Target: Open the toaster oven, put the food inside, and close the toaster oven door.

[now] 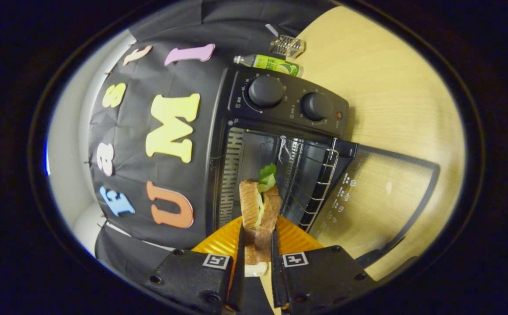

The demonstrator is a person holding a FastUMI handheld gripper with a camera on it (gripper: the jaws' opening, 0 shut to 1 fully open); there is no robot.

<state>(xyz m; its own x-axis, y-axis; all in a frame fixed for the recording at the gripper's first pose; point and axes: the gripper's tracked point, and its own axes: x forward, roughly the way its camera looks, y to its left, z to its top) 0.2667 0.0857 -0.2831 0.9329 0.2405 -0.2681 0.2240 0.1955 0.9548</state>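
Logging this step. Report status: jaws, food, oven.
Gripper shut on sandwich, held before the oven mouth. Door open, rack bare. Nothing in the way.

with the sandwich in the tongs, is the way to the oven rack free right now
Probably yes. The tongs are shut on the sandwich, the oven's door lies folded down and open, and the wire rack sits just beyond the sandwich with nothing visible between them.
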